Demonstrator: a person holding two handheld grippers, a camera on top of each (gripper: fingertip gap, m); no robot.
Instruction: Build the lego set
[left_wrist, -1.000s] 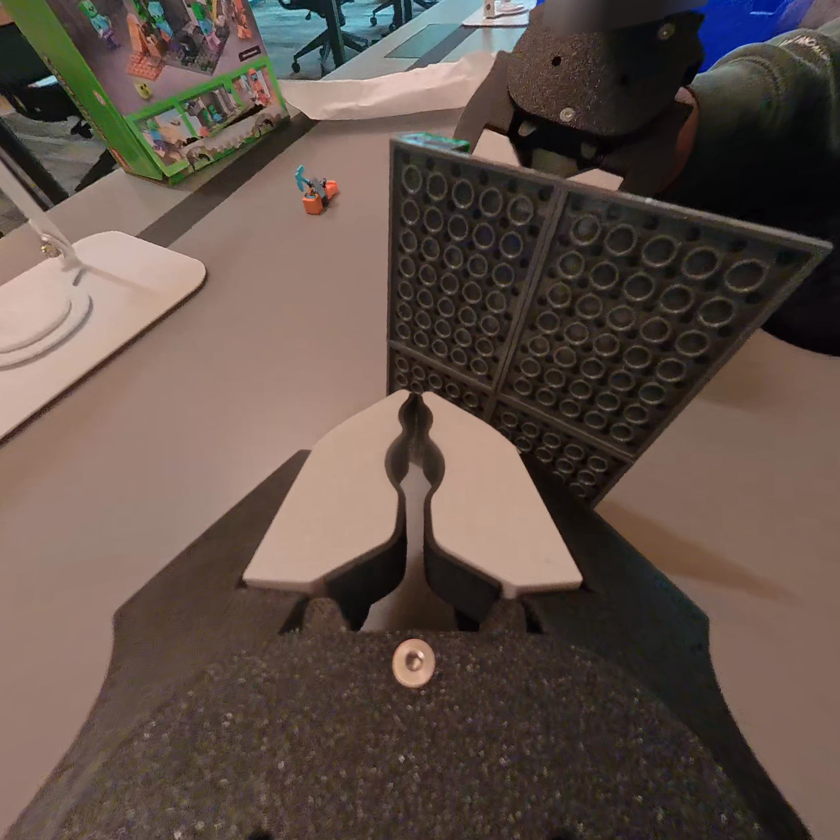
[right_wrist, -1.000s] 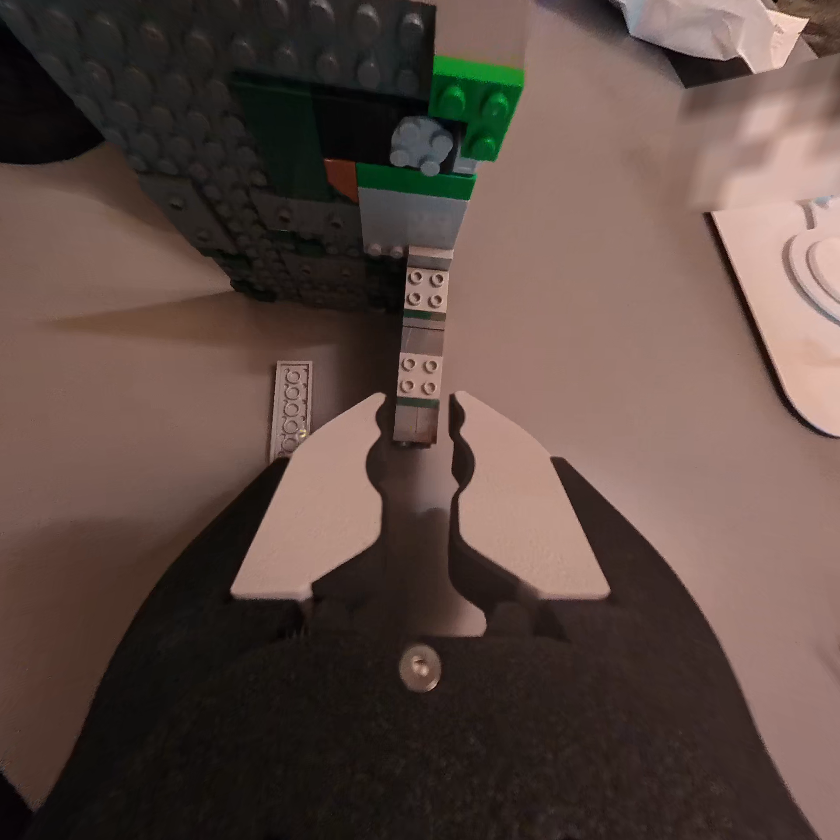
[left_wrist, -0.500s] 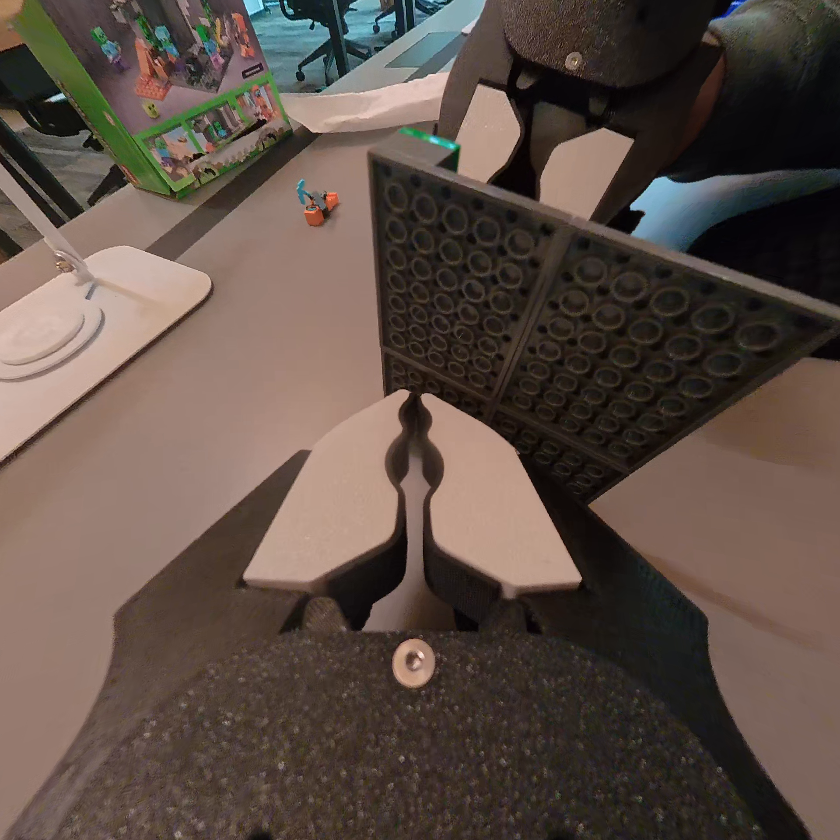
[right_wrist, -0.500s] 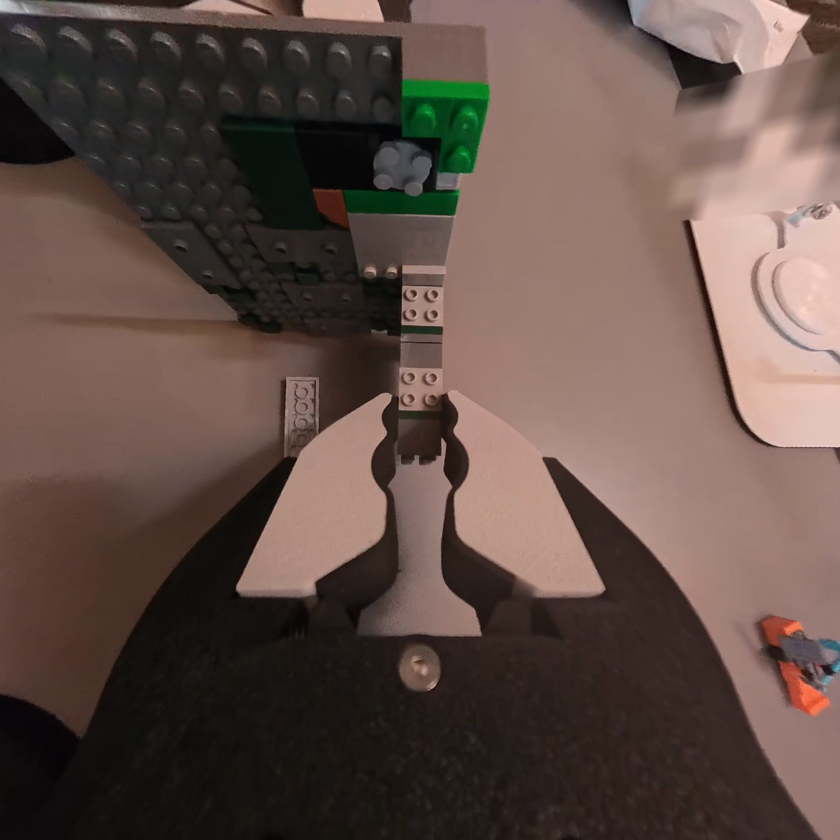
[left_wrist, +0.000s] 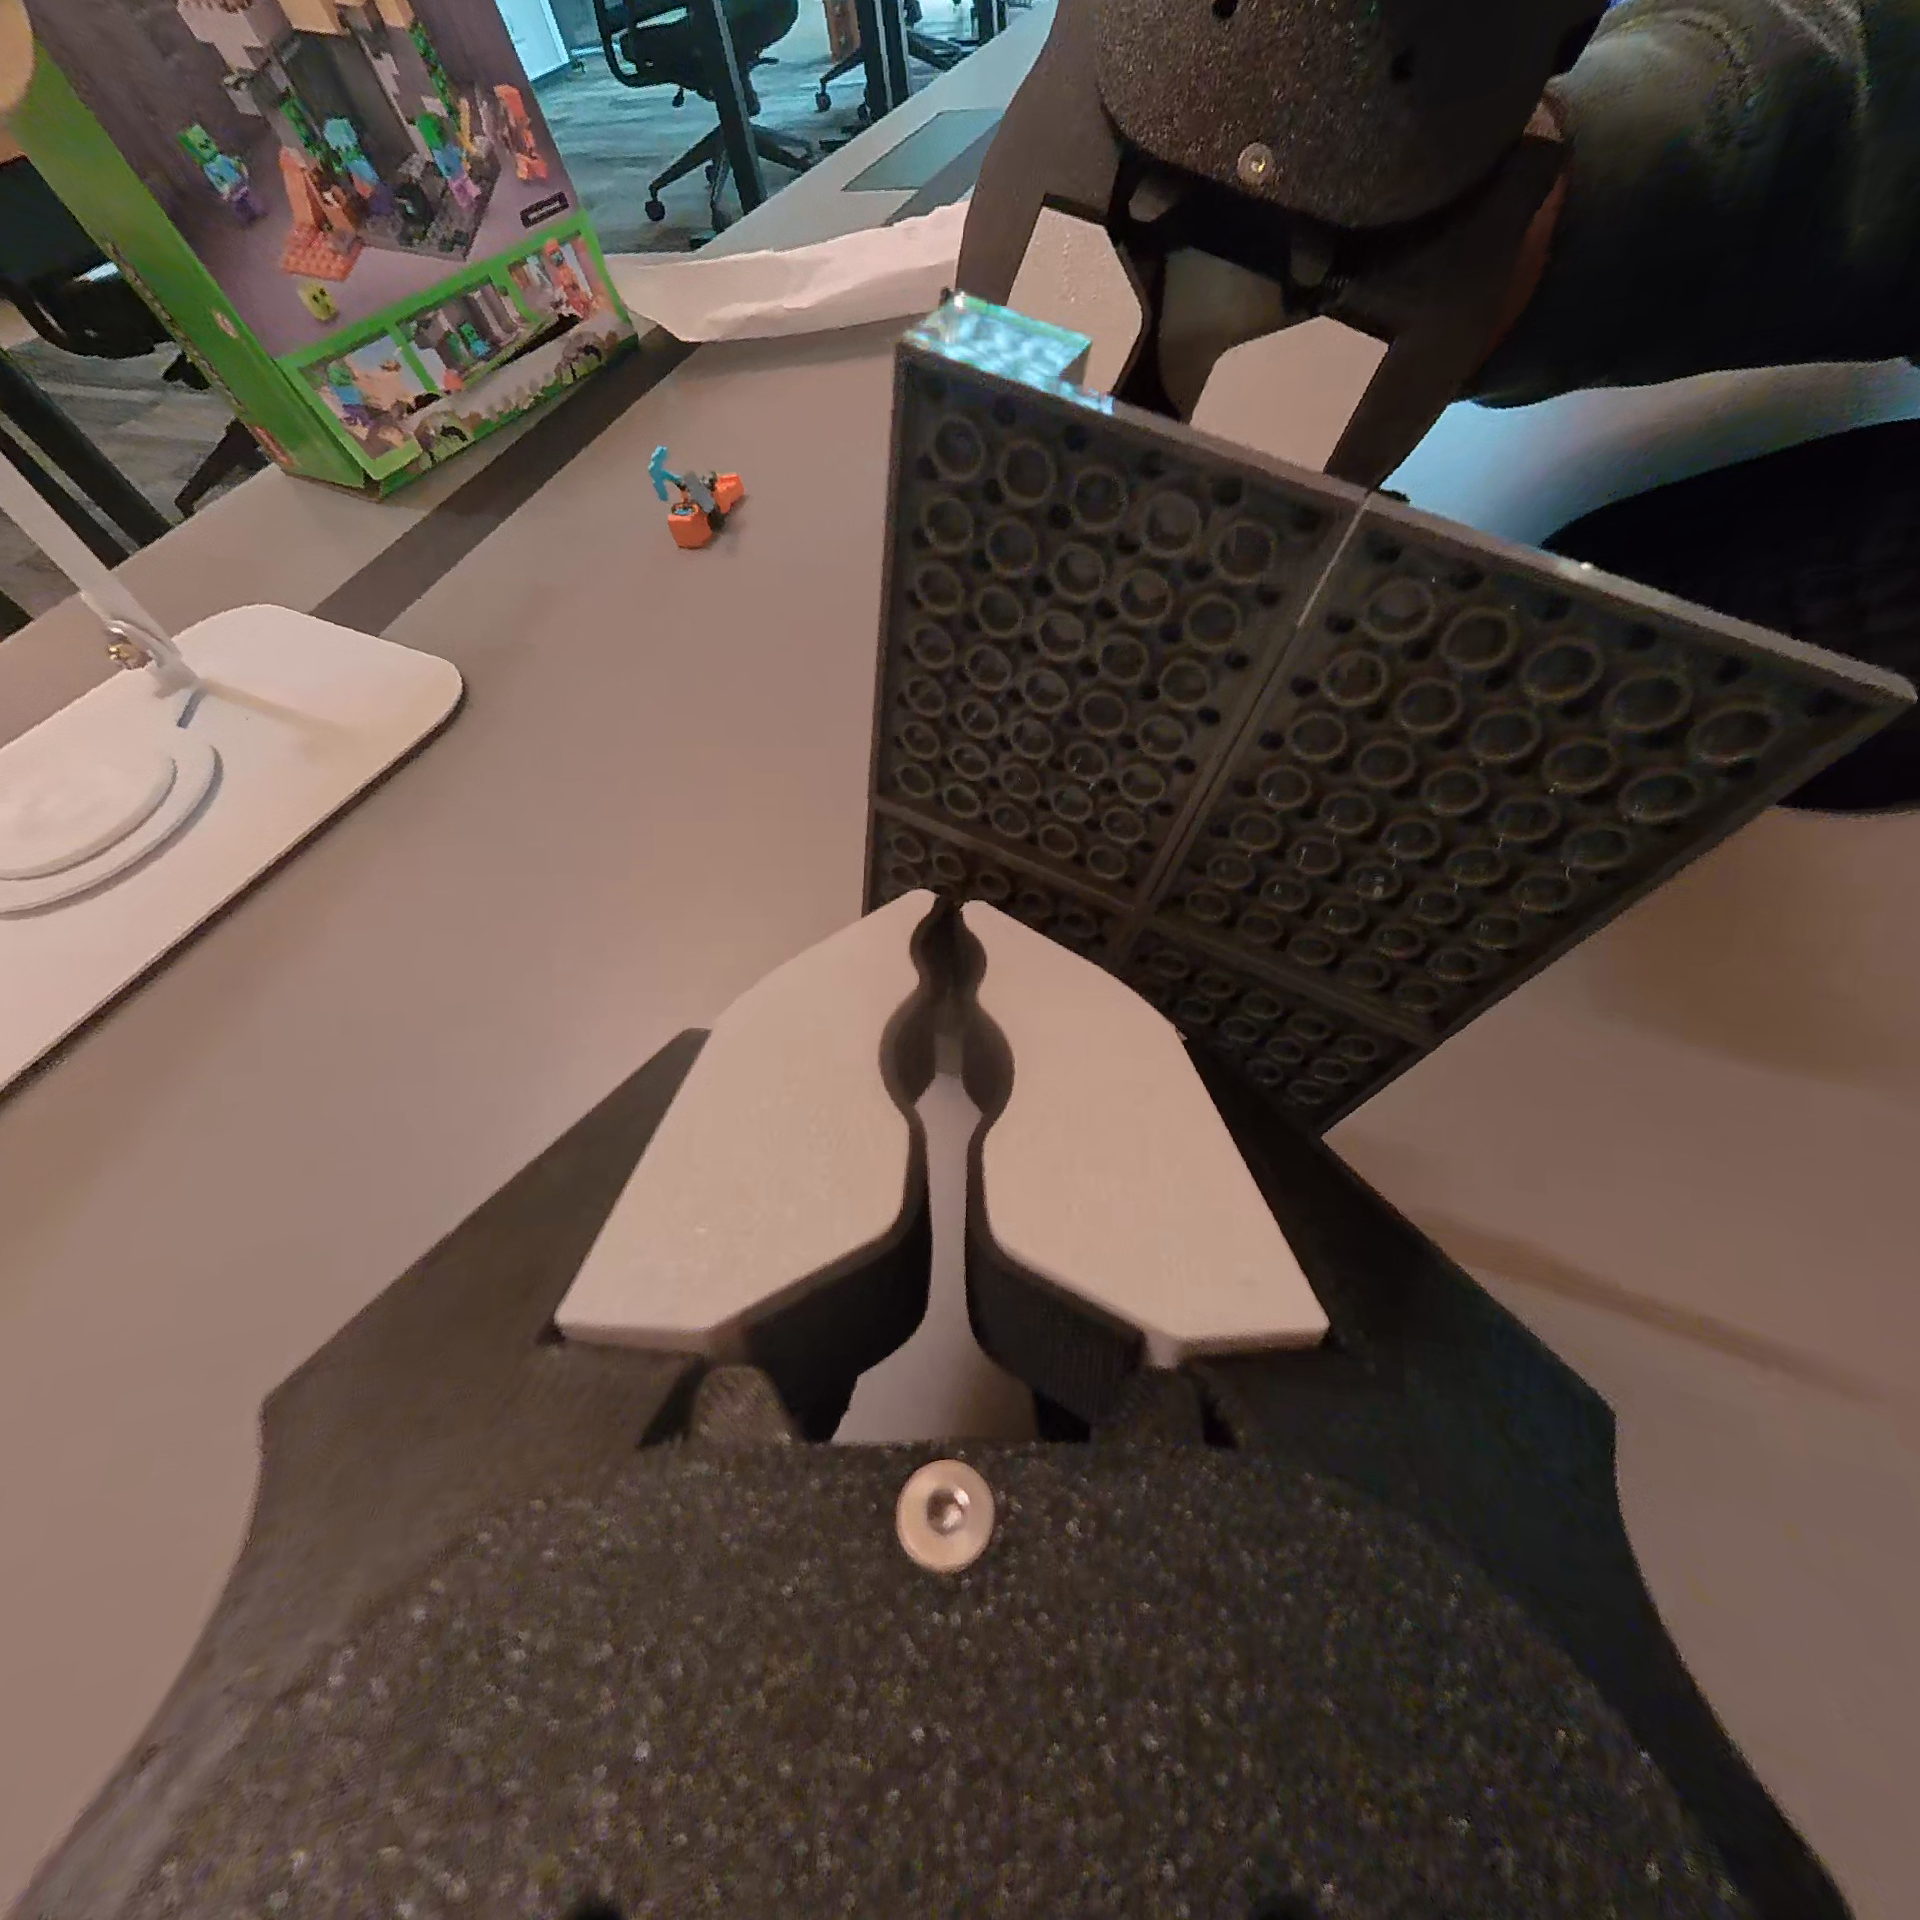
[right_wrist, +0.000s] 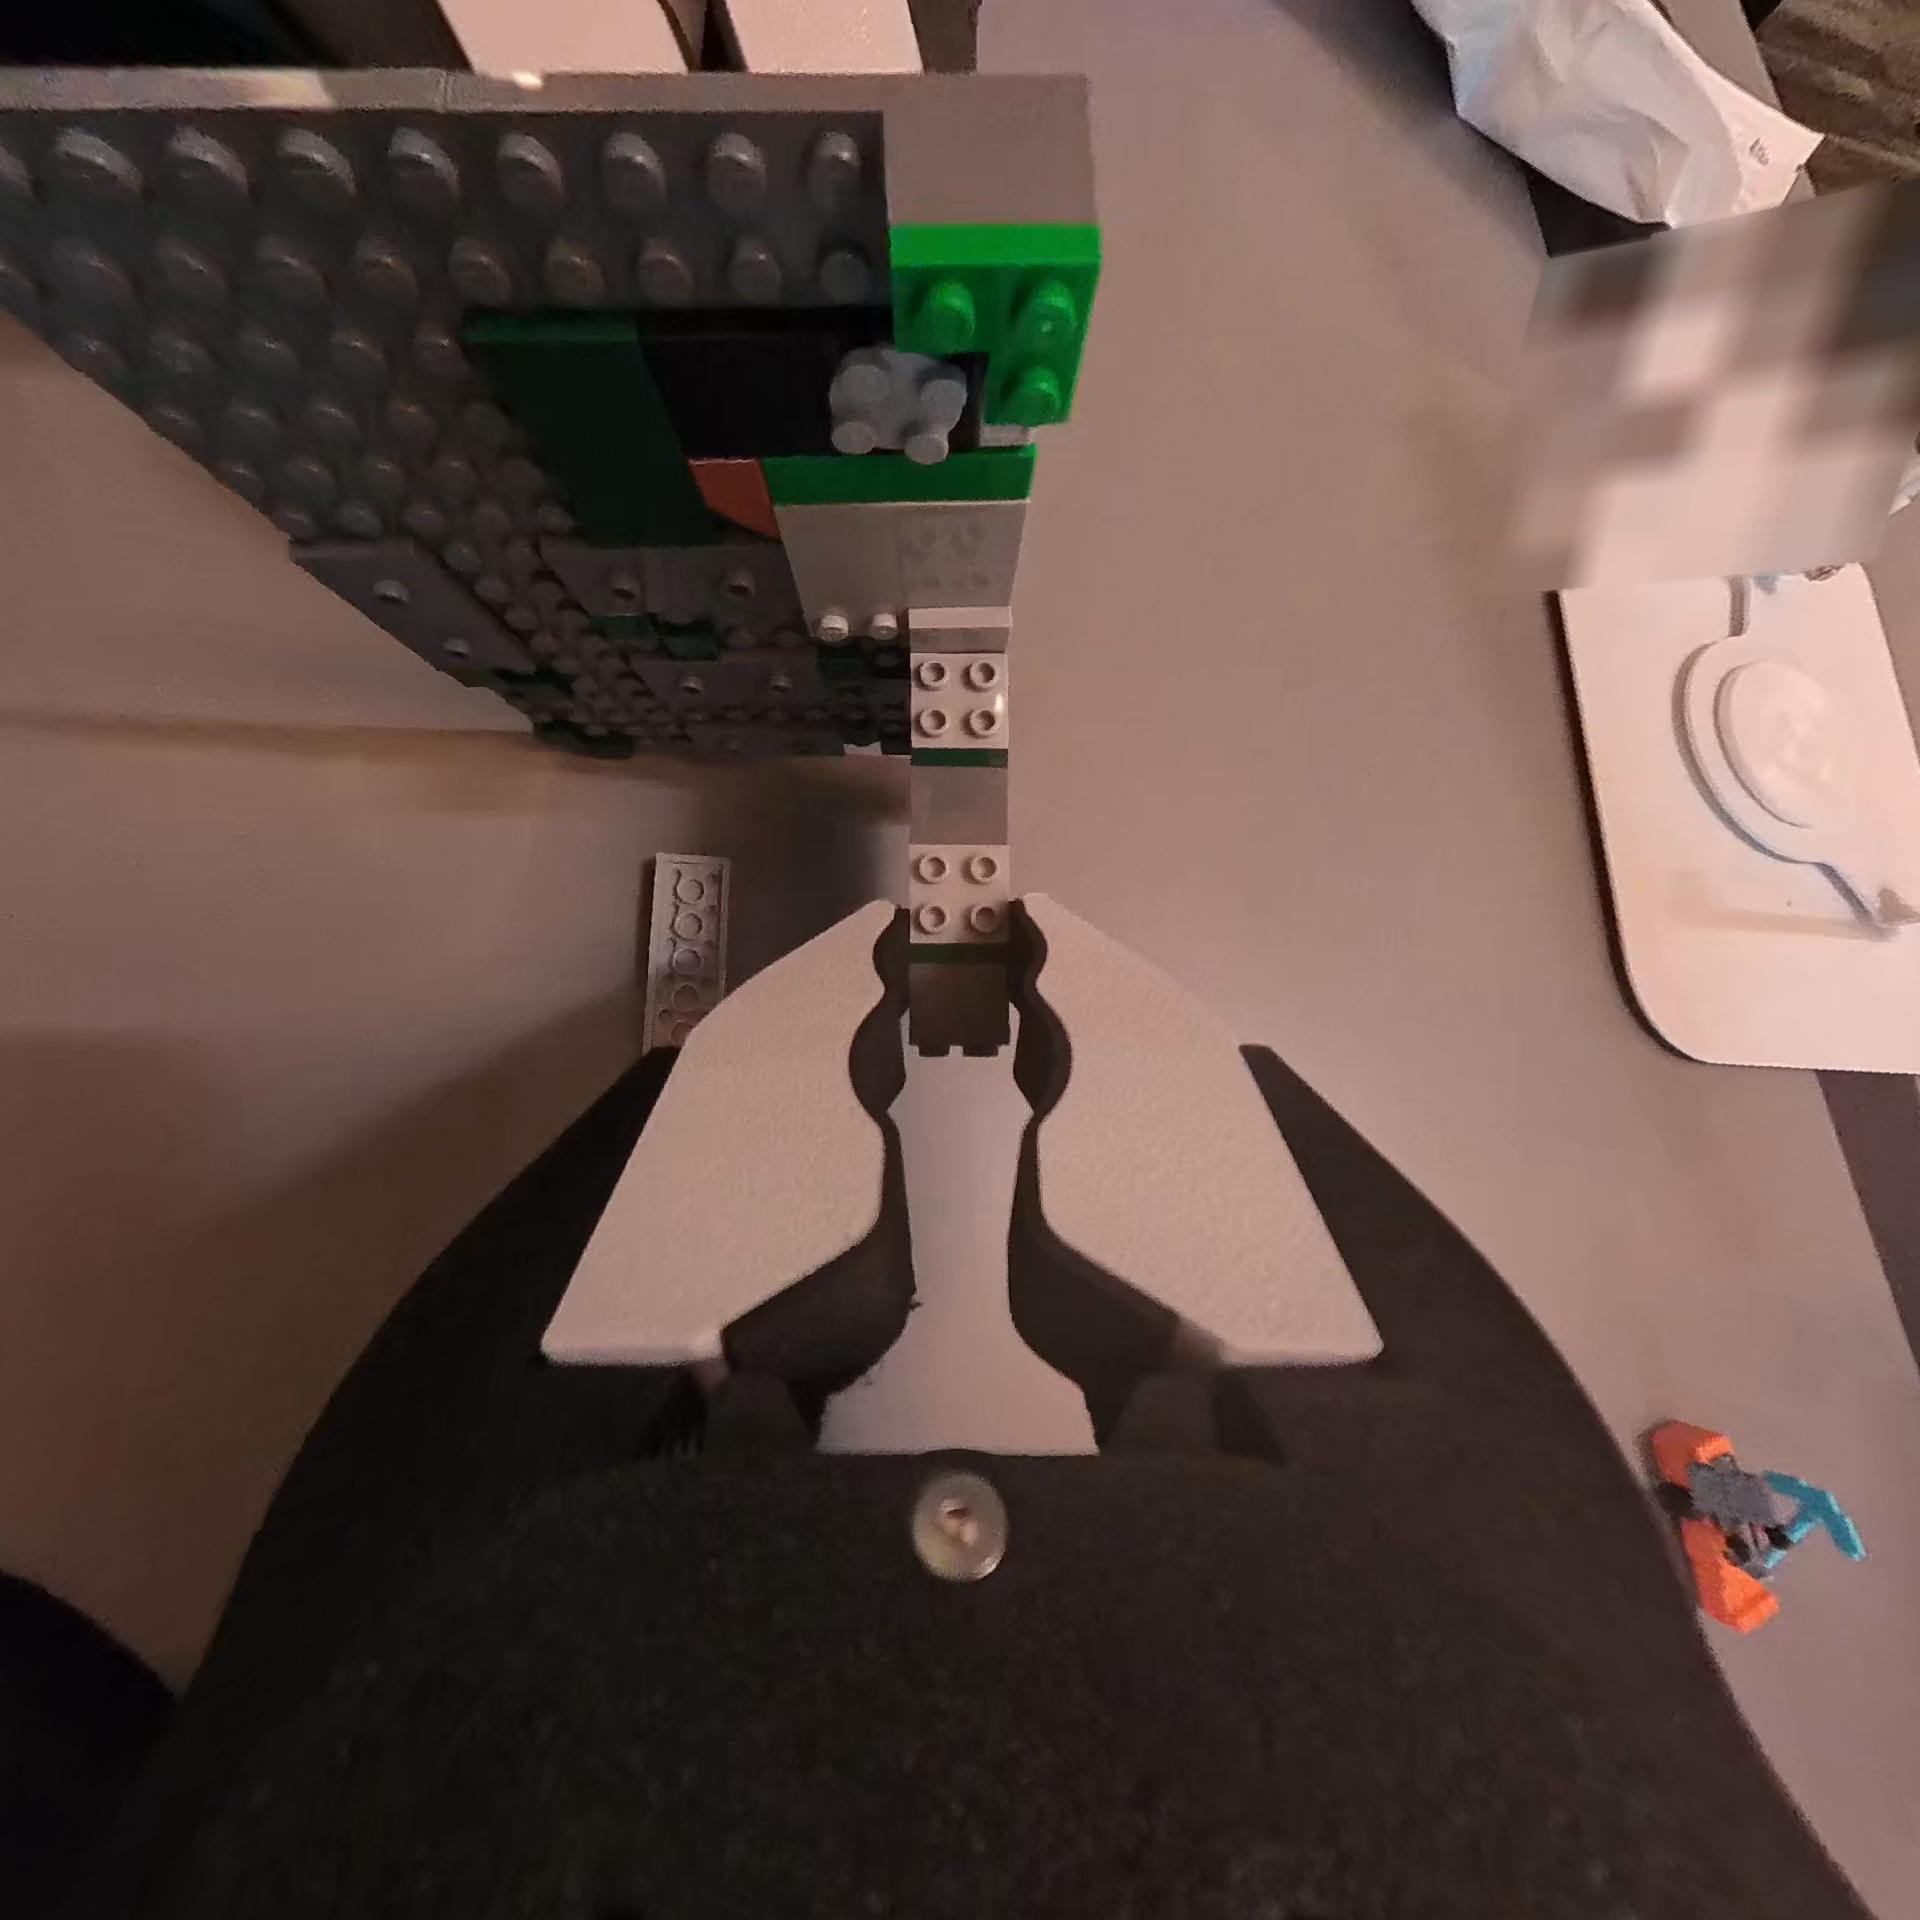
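Dark grey baseplate (left_wrist: 1299, 727) tipped on edge mid-tabletop, my left tool (left_wrist: 948, 914) pinched on its lower edge. My right tool (right_wrist: 961, 920) clamps the grey brick column (right_wrist: 958, 790) at its corner. Few green pieces (right_wrist: 992, 322) on; loose plate (right_wrist: 688, 951) waits. Early build, I judge.

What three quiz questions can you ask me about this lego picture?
1. True or false: the grey baseplate lies flat on the table.
2. What does the right gripper pinch? A: a green box. B: the grey brick column. C: a white bag.
3. Fill in: the little figure lying on the table is mostly ____.
Key: 1 false, it is tilted up; 2 B; 3 orange.
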